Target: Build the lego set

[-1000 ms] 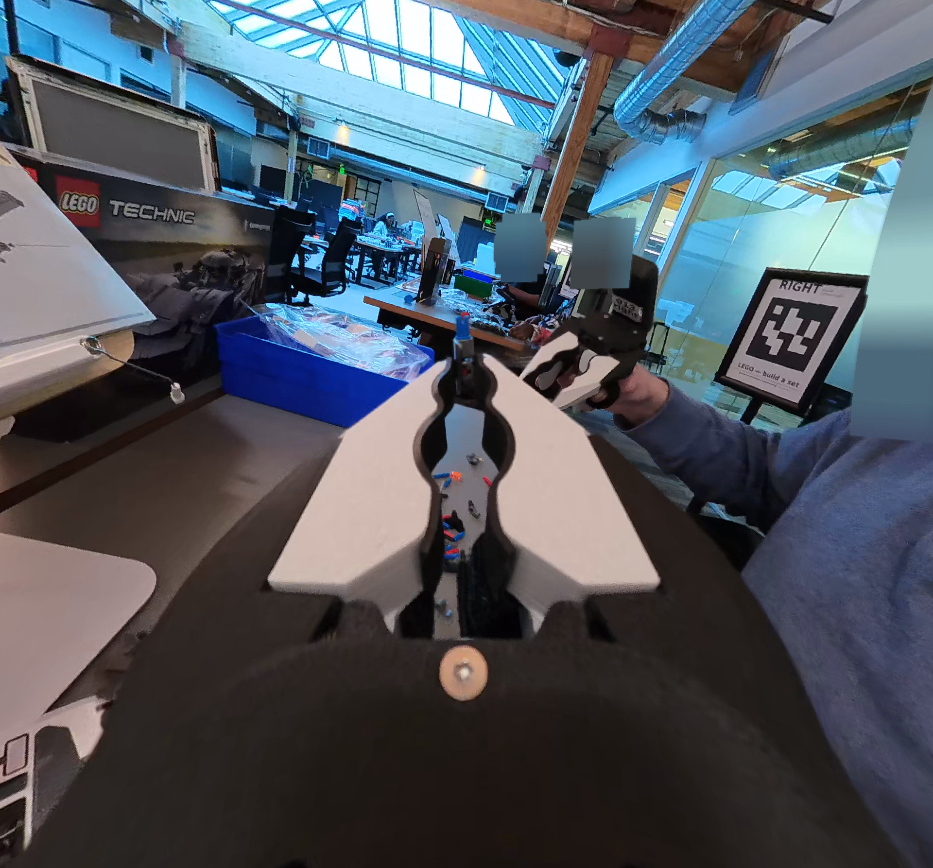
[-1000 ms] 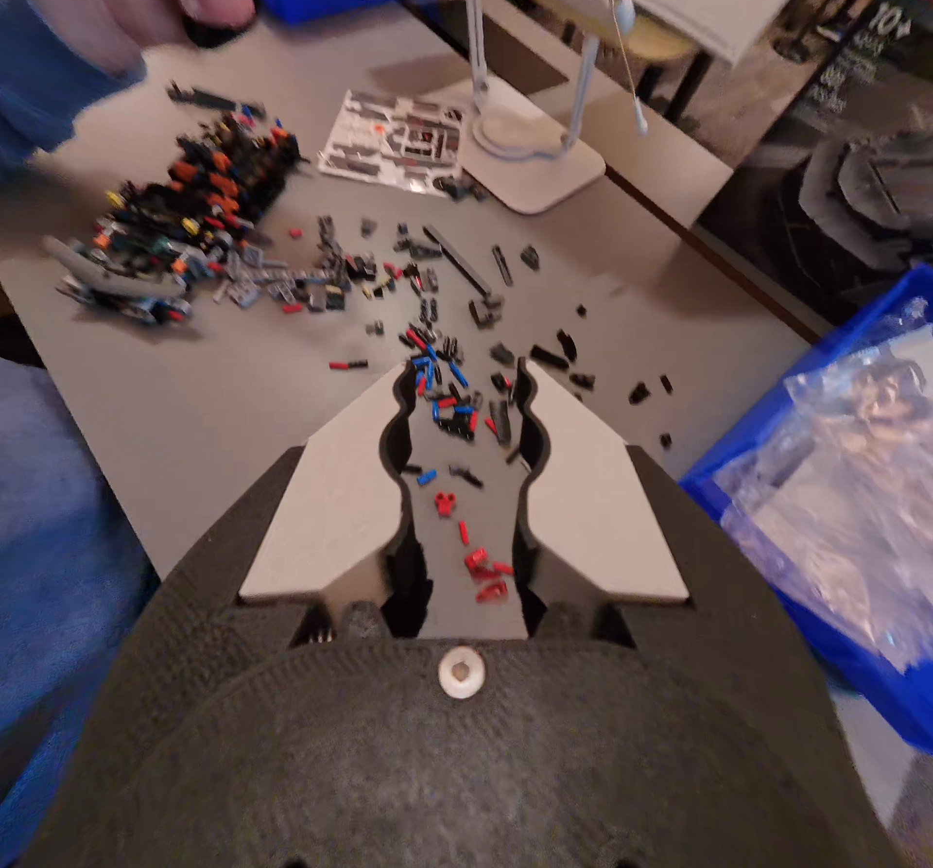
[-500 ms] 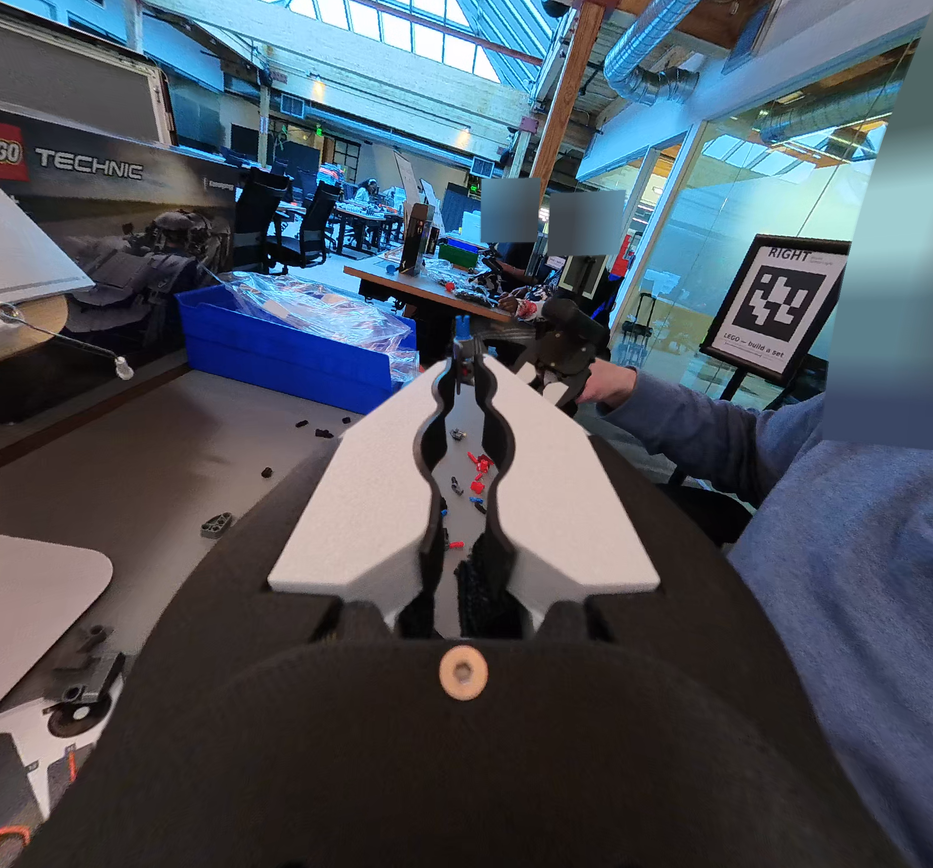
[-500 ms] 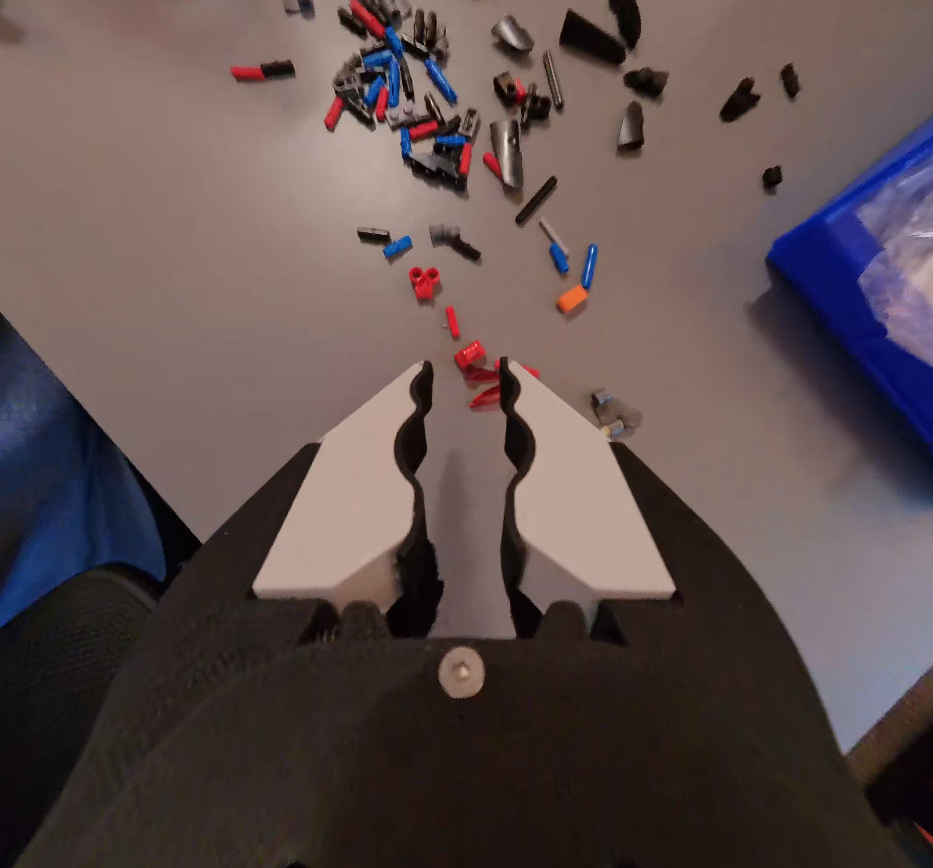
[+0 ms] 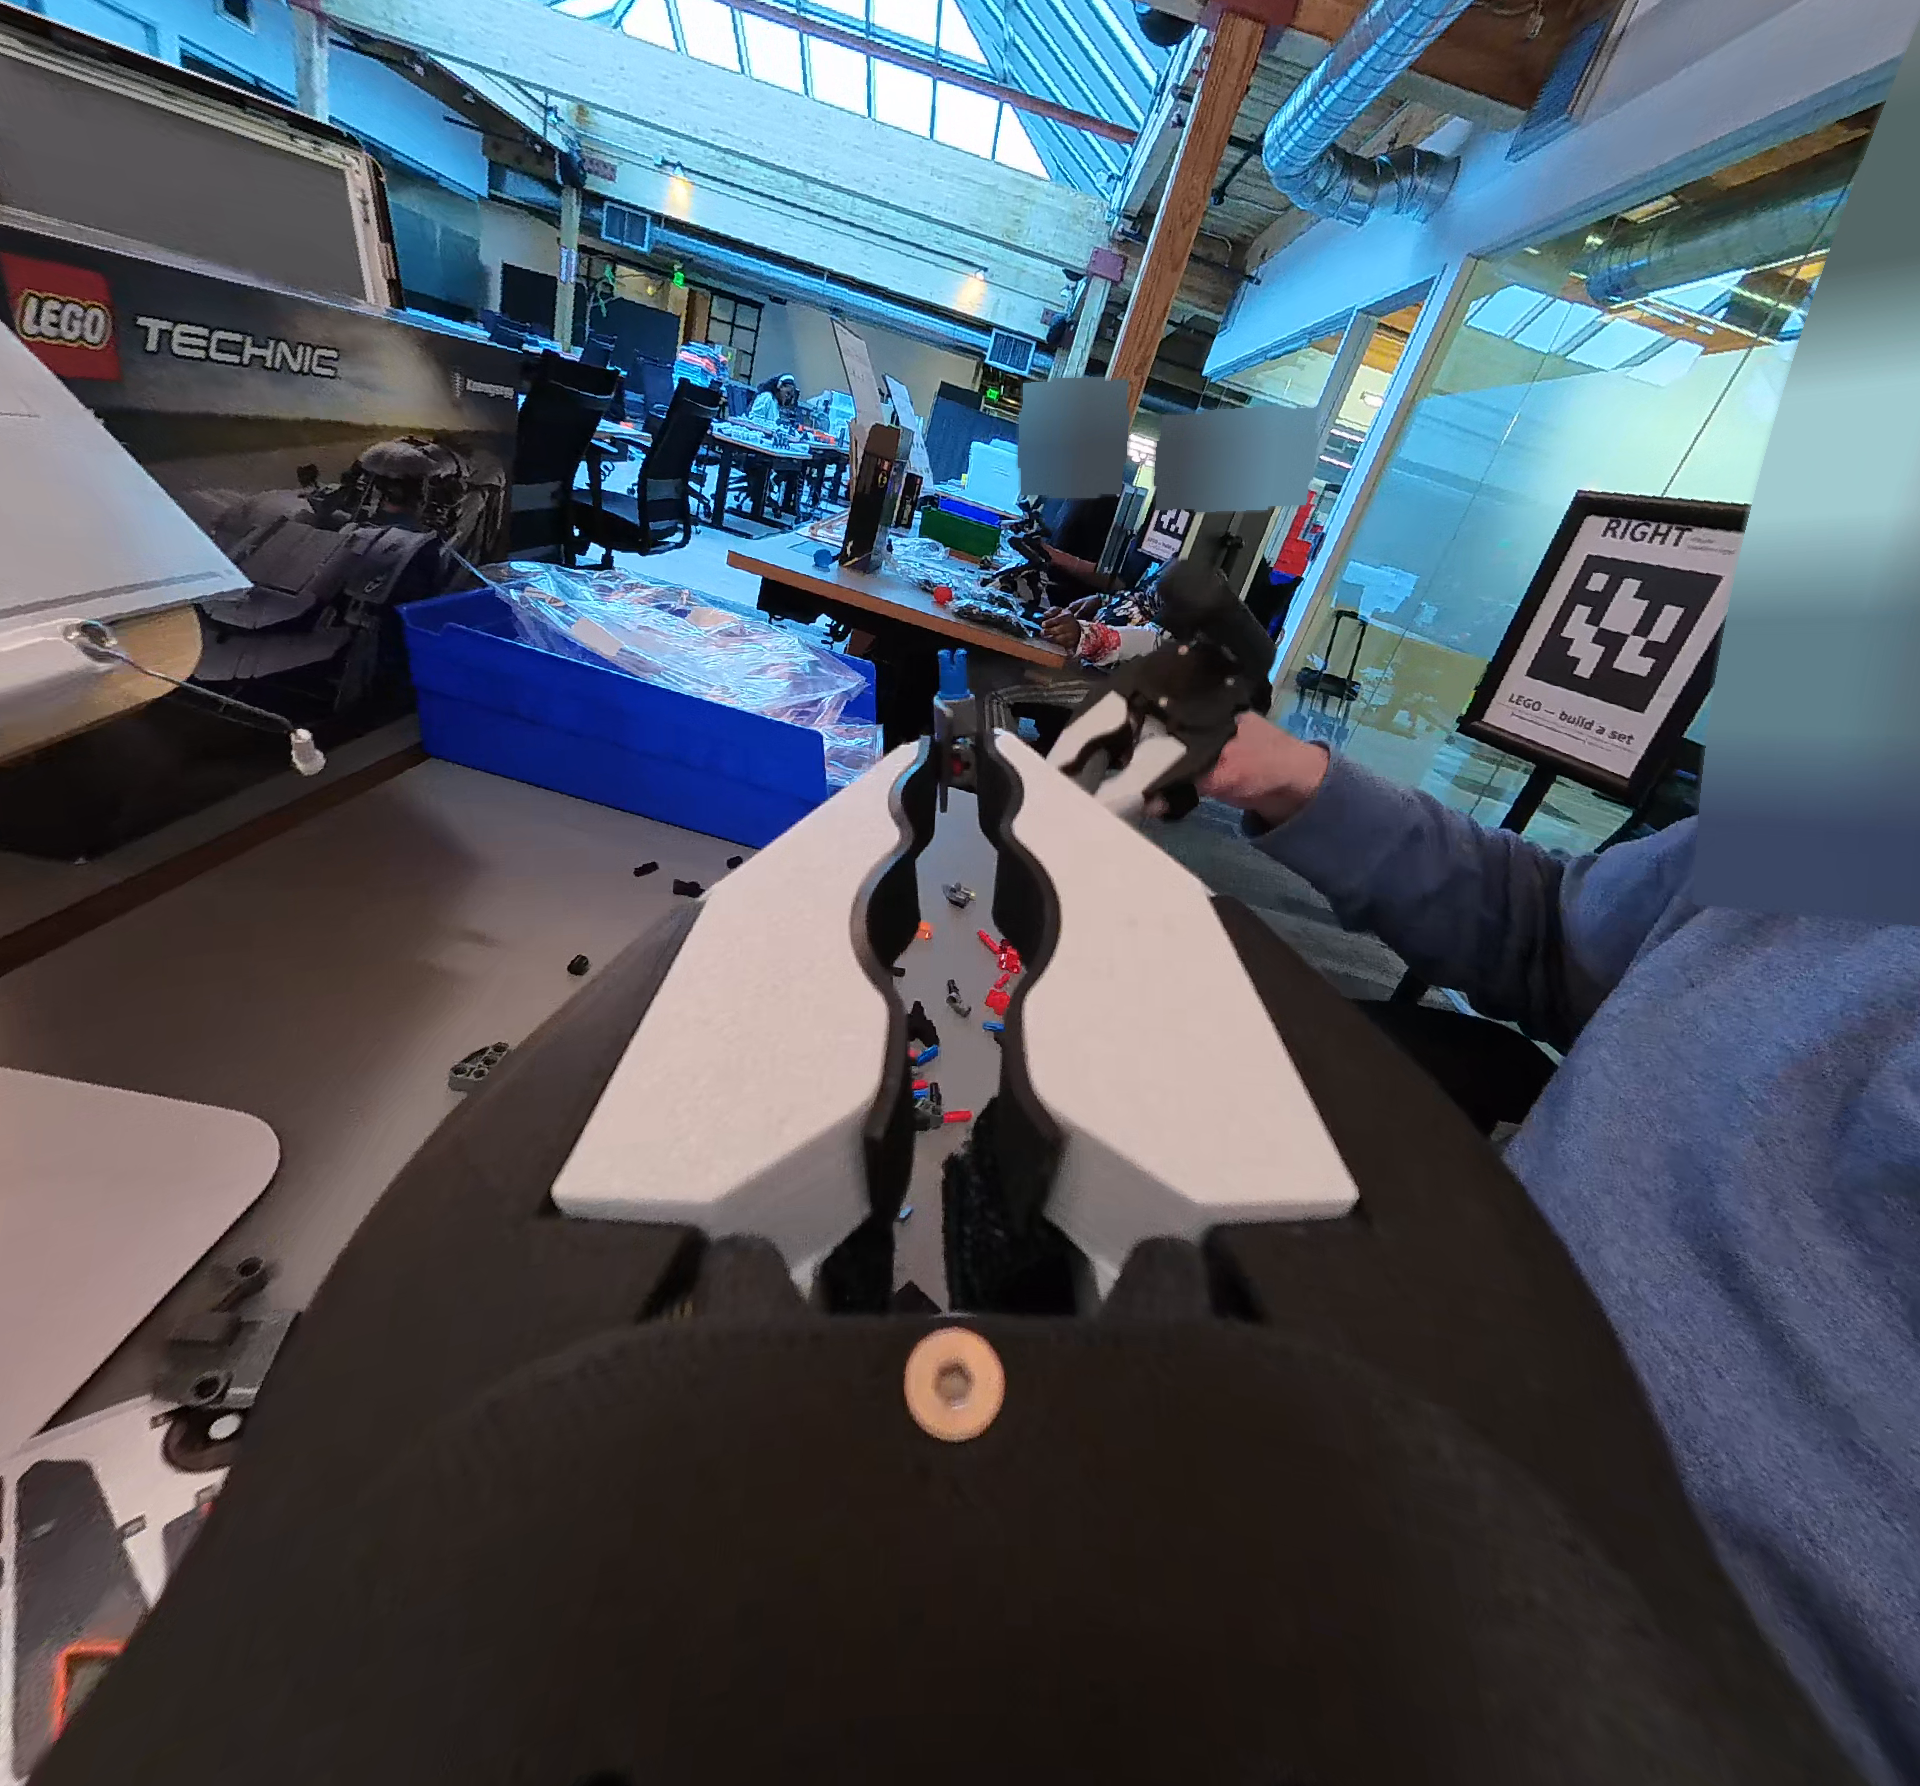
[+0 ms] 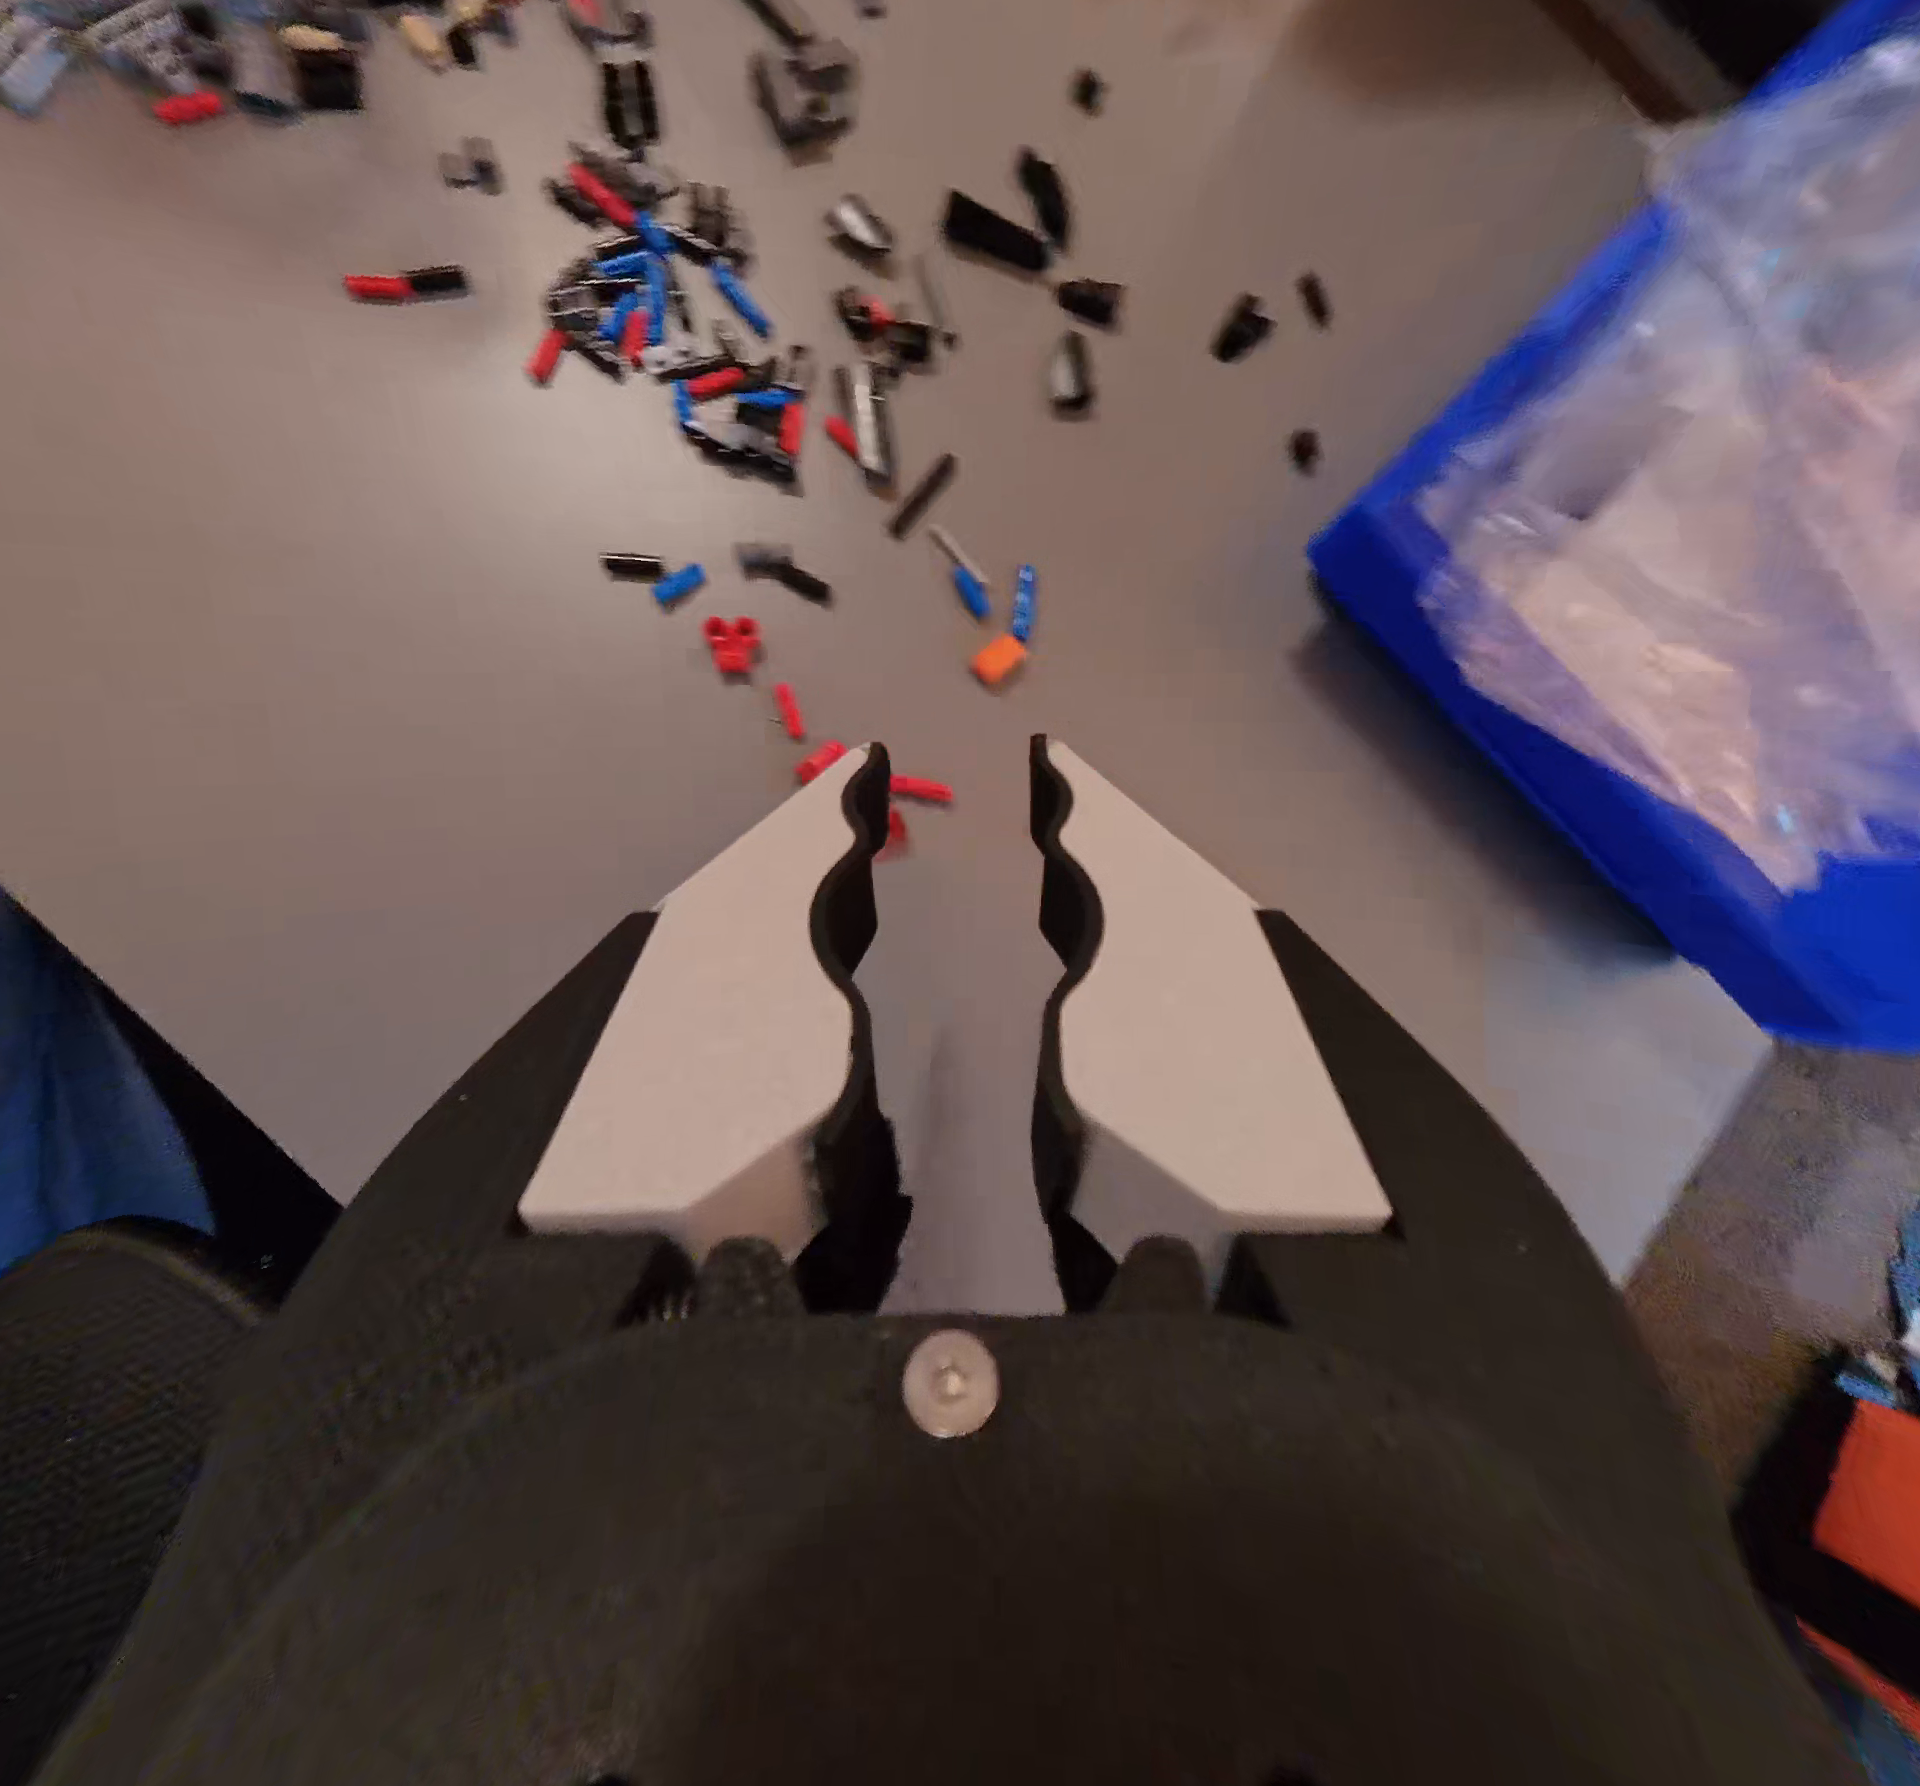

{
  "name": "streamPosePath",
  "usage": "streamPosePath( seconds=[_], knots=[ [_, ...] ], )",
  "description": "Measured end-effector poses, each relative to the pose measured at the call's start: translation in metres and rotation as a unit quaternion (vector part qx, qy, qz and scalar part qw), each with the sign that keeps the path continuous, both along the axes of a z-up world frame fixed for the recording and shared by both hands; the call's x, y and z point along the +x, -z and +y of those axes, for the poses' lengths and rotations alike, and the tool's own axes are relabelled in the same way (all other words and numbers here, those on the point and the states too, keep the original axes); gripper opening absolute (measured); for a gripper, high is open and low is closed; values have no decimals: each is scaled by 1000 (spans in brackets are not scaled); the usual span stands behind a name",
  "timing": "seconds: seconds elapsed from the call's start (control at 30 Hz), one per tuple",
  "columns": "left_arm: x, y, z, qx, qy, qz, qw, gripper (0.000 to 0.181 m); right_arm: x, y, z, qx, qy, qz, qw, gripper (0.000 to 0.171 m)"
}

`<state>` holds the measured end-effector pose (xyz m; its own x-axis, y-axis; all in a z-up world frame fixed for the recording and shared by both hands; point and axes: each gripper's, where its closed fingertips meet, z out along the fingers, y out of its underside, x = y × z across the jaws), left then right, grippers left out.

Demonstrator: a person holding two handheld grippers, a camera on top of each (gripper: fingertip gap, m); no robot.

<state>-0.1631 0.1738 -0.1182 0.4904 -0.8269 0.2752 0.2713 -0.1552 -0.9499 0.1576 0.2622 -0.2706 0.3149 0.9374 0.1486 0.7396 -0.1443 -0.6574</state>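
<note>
My left gripper [image 5: 956, 760] is shut on a small grey lego piece with a blue pin [image 5: 953, 697] sticking up above the fingertips, held above the grey table [image 5: 312, 936]. My right gripper [image 6: 954, 760] is open and empty, low over the table [image 6: 312, 697], with small red pieces [image 6: 920, 789] at its left fingertip. The right gripper also shows in the left wrist view [image 5: 1132, 749], held in a hand to the right. Loose red, blue and black pieces [image 6: 675, 334] lie scattered beyond it, with an orange piece [image 6: 1000, 661] nearby.
A blue bin [image 6: 1558, 697] with clear plastic bags [image 6: 1714, 489] stands at the right; it also shows in the left wrist view [image 5: 623, 739]. A partly built grey and black model [image 6: 156, 22] lies far left. The set's box [image 5: 260, 448] stands behind. A white lamp base [image 5: 104, 1186] sits left. My right fingertips sit around 35 cm from my left ones.
My right gripper has opened wider and drawn slightly back over the red pieces. My left gripper keeps its hold on the pinned piece and has swung slightly left.
</note>
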Motion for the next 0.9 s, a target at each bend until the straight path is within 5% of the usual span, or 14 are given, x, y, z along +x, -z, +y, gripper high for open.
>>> streamPosePath(
  seconds=[0.3, 0.7, 0.9],
  knots=[
    [0, 4, 4, -7, -1, 4, 1000, 5, 44, 39, 21, -36, 40, -40, 998, 33],
    [7, 13, 11, -20, 5, 8, 1000, 5, 31, 78, 42, -72, 30, -29, 997, 33],
    [7, 16, 14, -24, 5, 10, 1000, 5, 19, 82, 18, -116, 3, -15, 993, 29]
  ],
)
